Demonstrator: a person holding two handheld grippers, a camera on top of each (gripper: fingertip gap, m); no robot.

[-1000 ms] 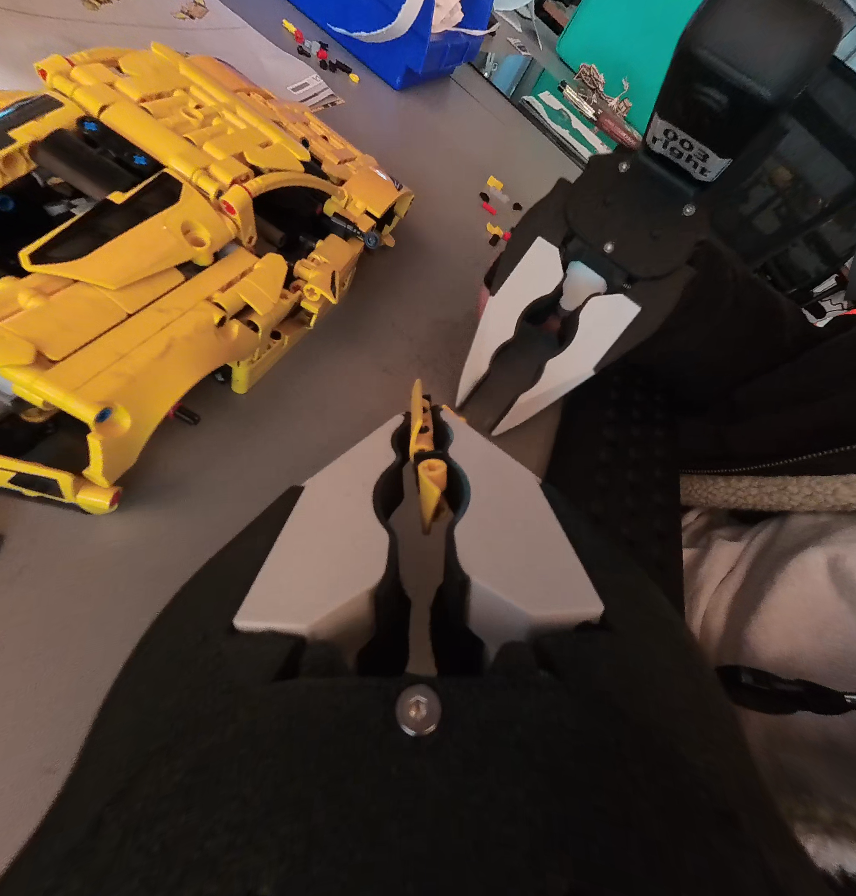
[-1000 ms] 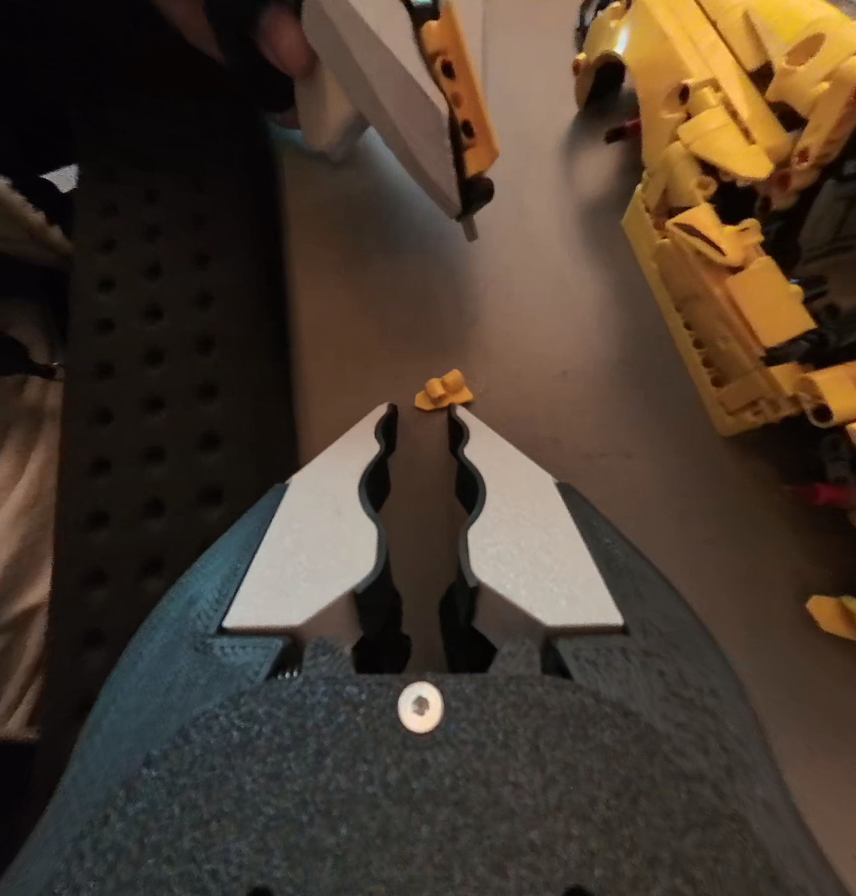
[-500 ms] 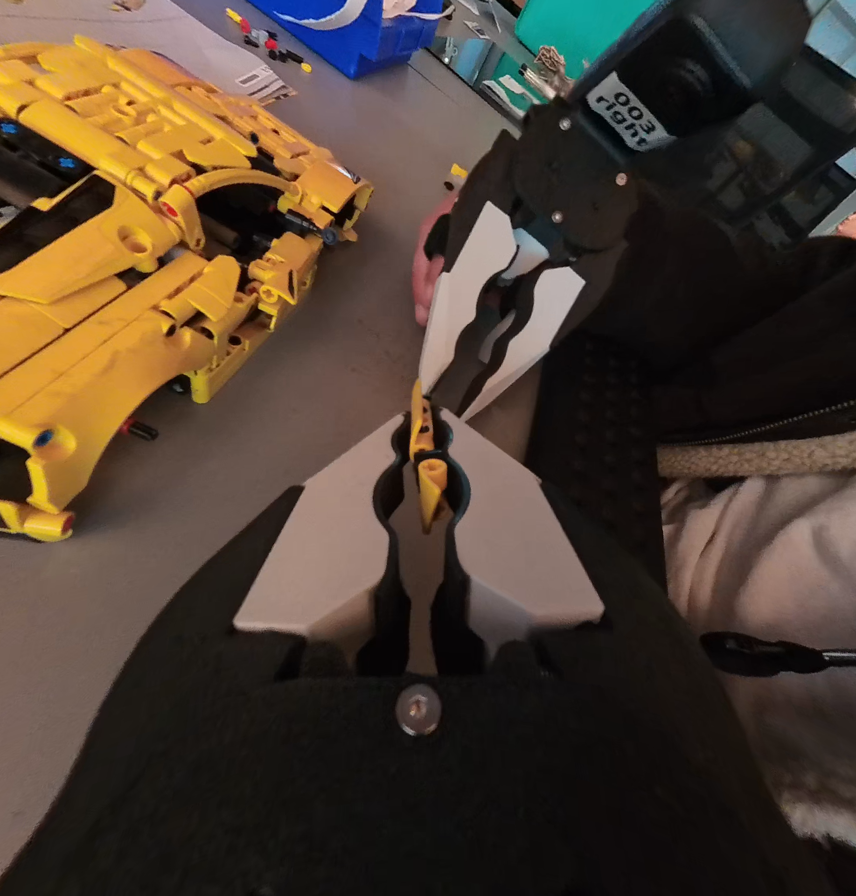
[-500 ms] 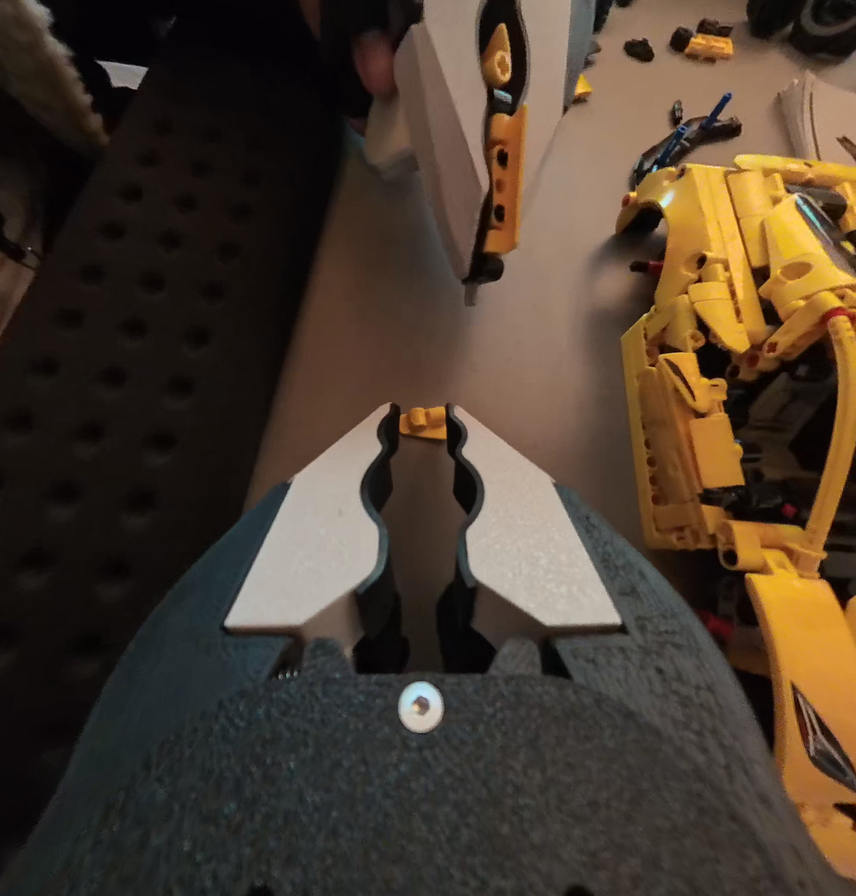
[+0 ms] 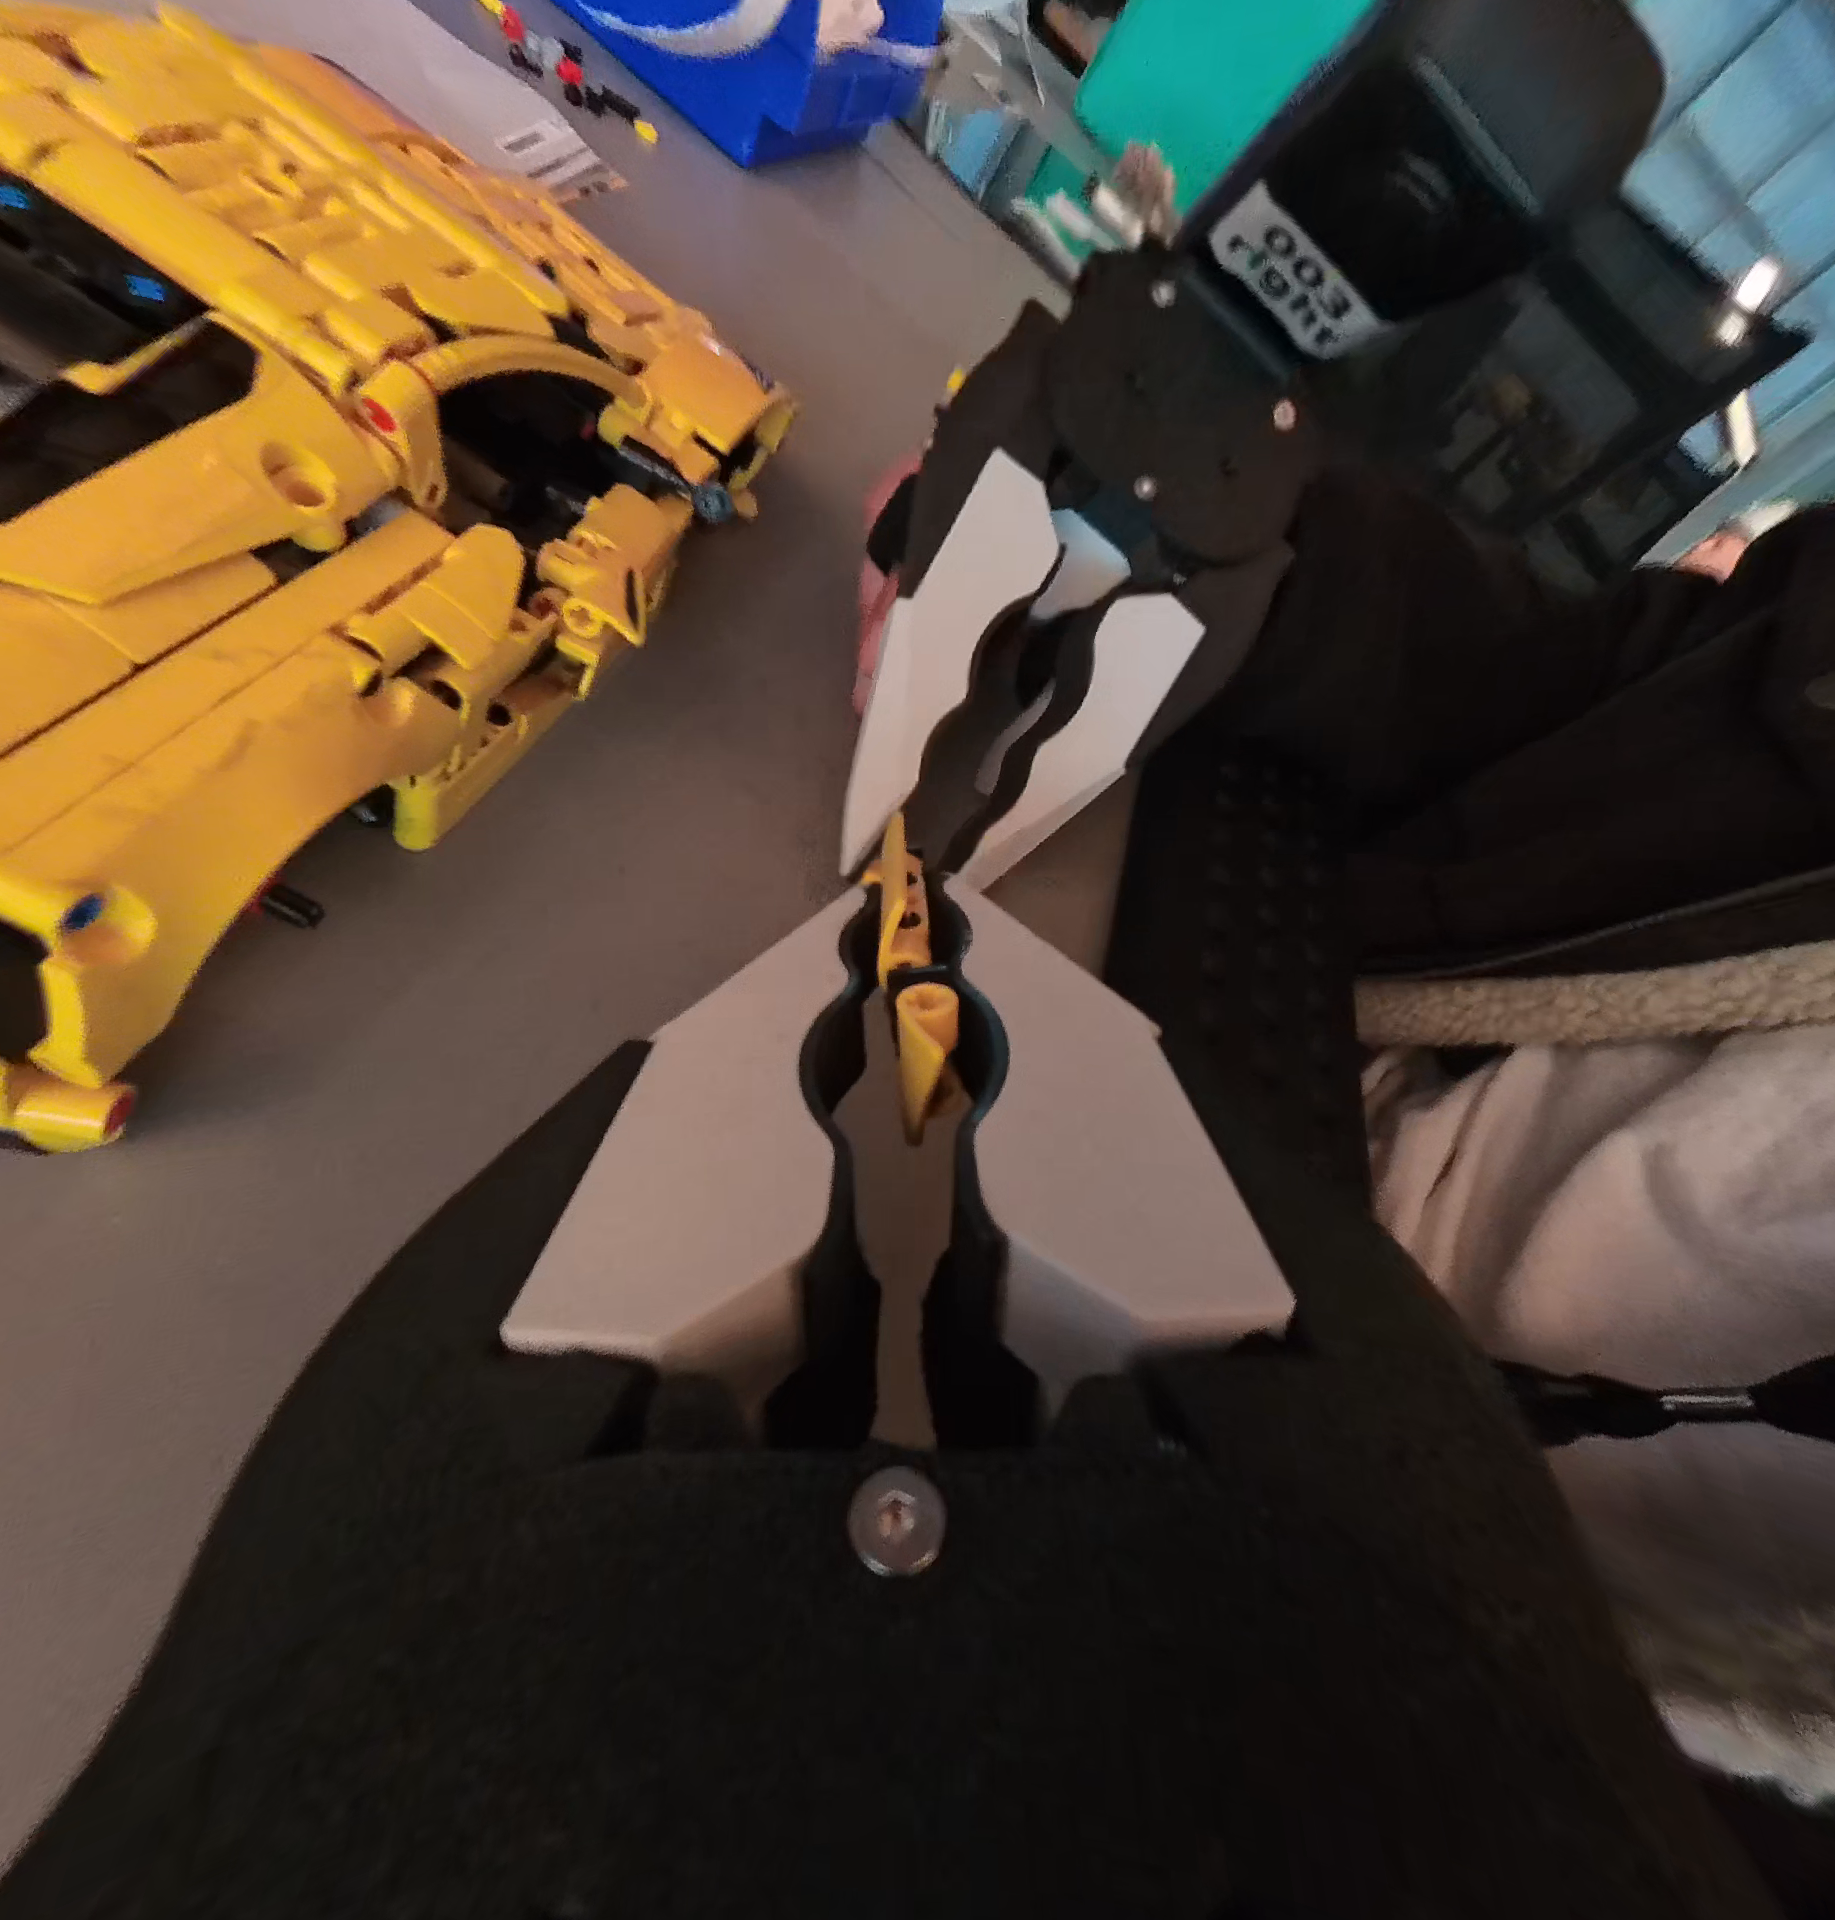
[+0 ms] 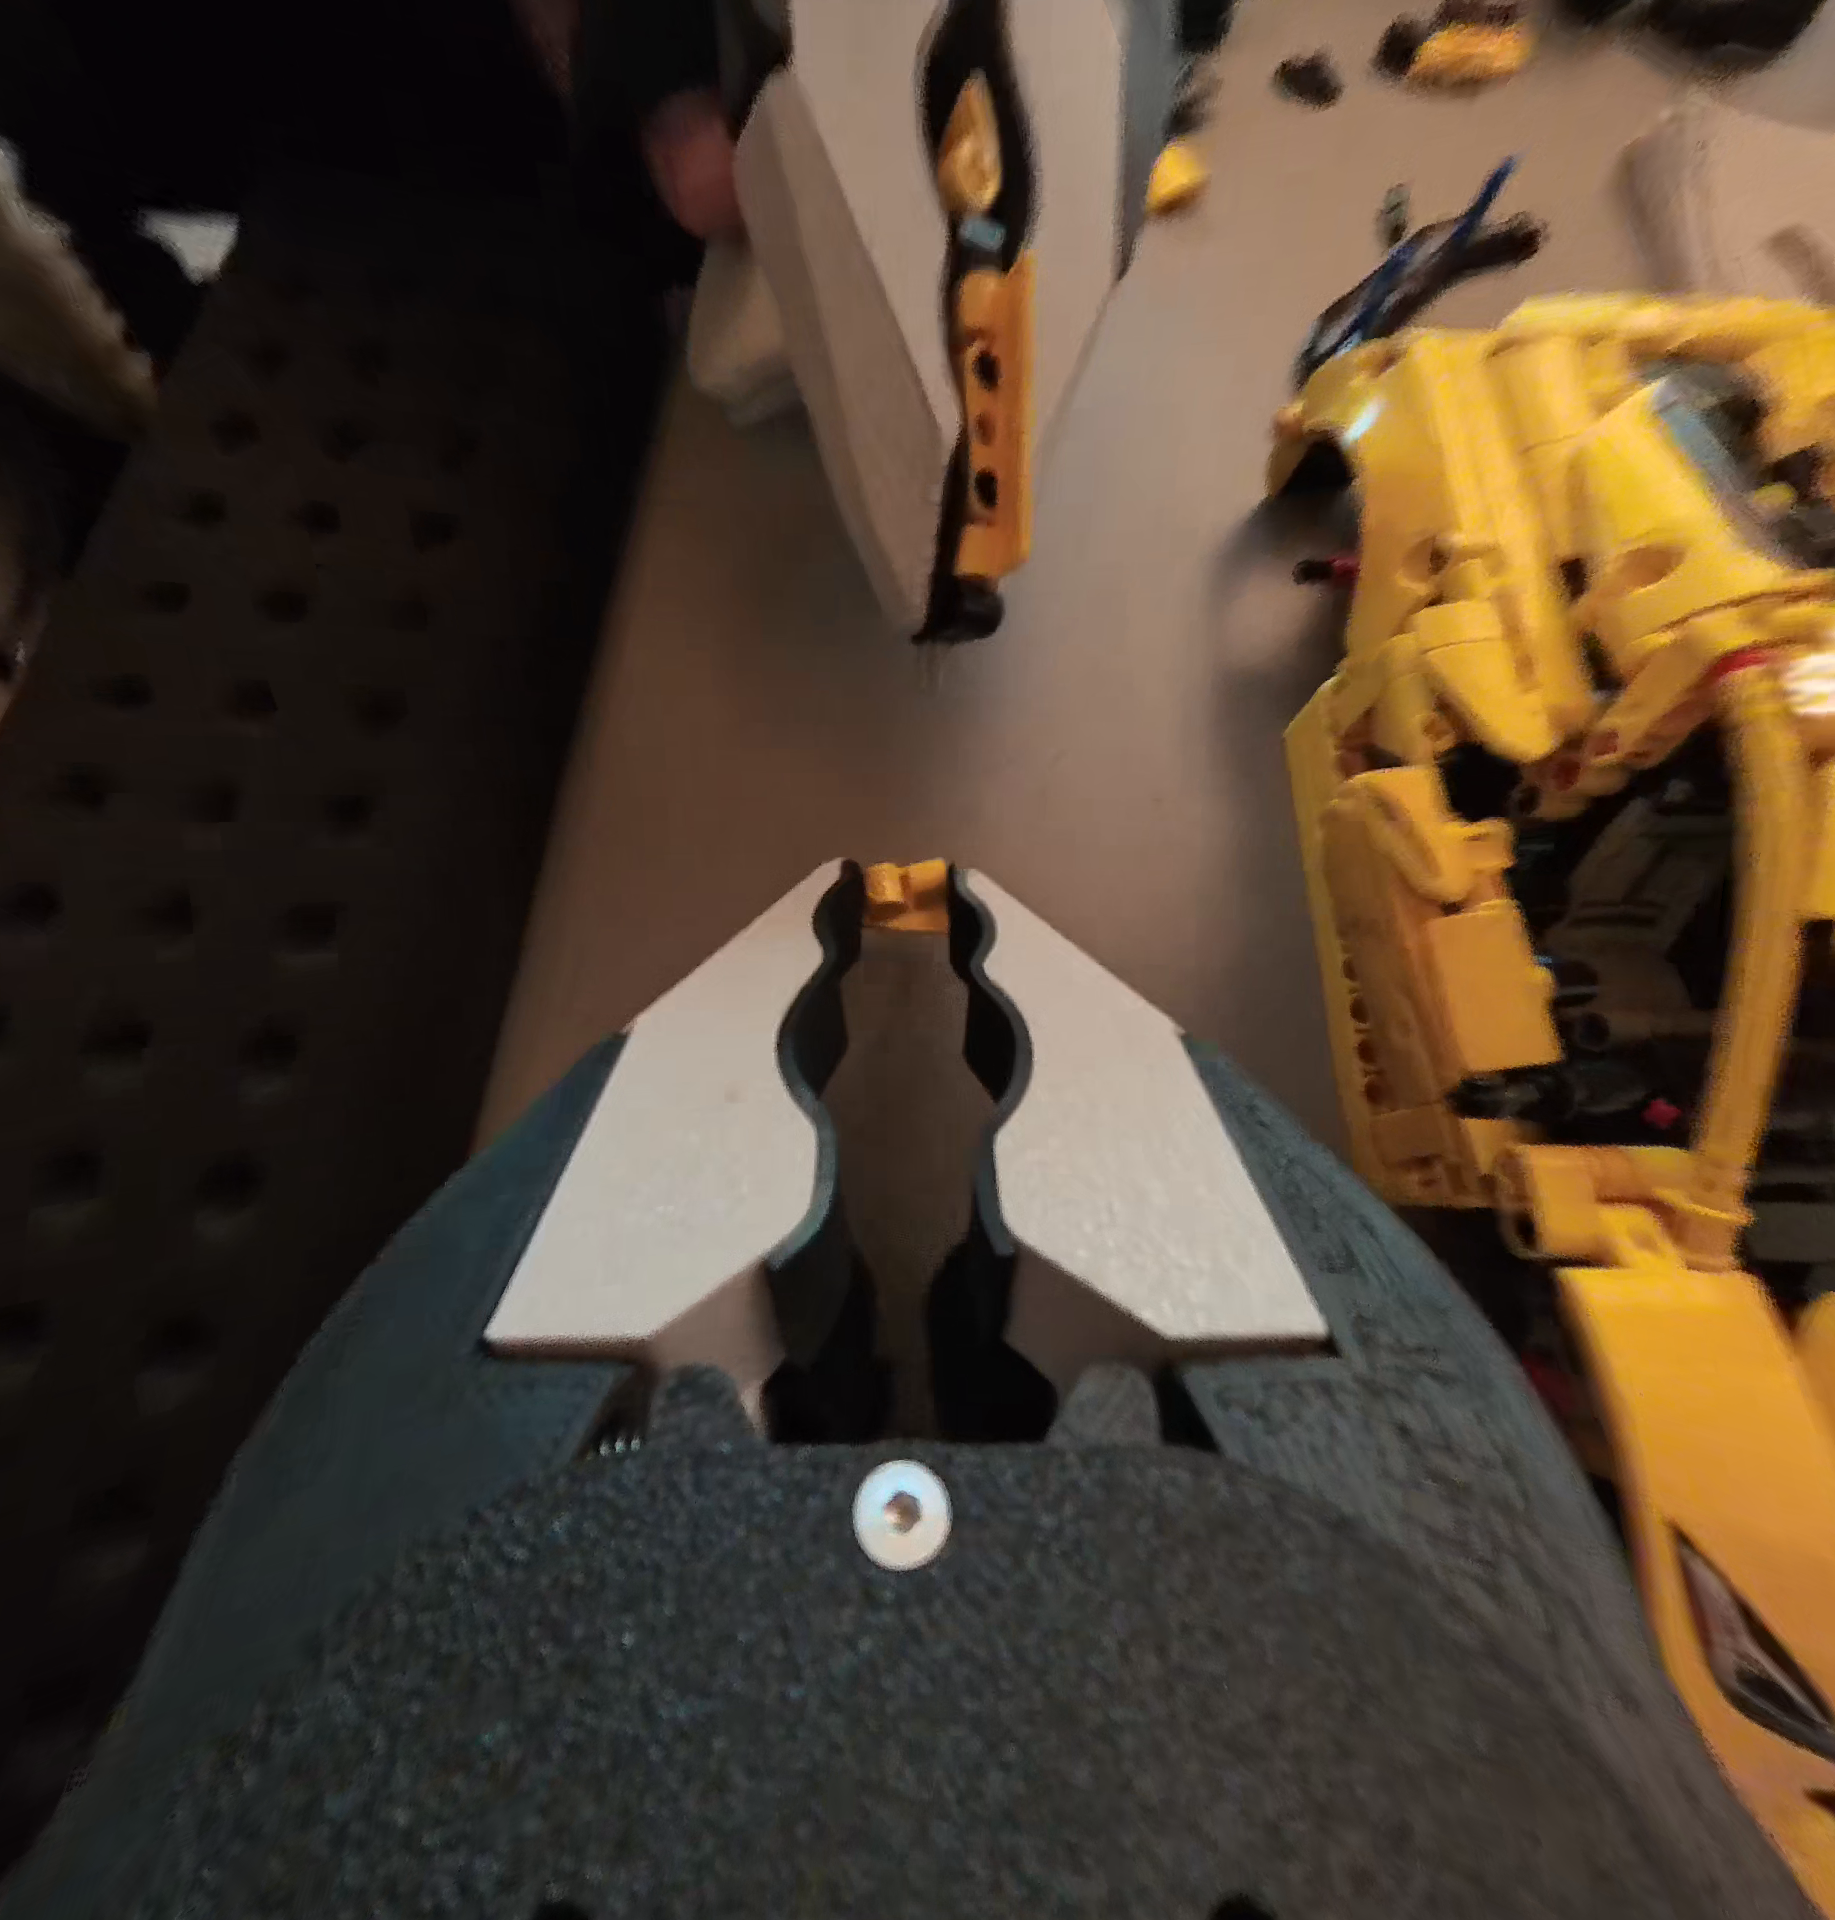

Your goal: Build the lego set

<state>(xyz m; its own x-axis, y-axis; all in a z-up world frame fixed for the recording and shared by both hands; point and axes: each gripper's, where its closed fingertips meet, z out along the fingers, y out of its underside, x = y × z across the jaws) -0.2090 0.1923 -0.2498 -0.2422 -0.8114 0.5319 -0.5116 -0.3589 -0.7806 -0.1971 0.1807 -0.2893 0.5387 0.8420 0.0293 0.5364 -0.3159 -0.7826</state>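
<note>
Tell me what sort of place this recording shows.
Probably a hobby or lab workbench: a grey table bears a part-built yellow lego car, loose small pieces and a blue parts bin, with cluttered shelving behind.

Dim, warm light; motion blur smears the yellow car [image 6: 1578,831] and far background; wide-angle bending at edges.

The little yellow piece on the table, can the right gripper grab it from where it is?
Probably yes. The little yellow piece already sits between the tips of the right gripper, with nothing blocking it. The left gripper, holding a yellow beam, hangs farther off.
</note>
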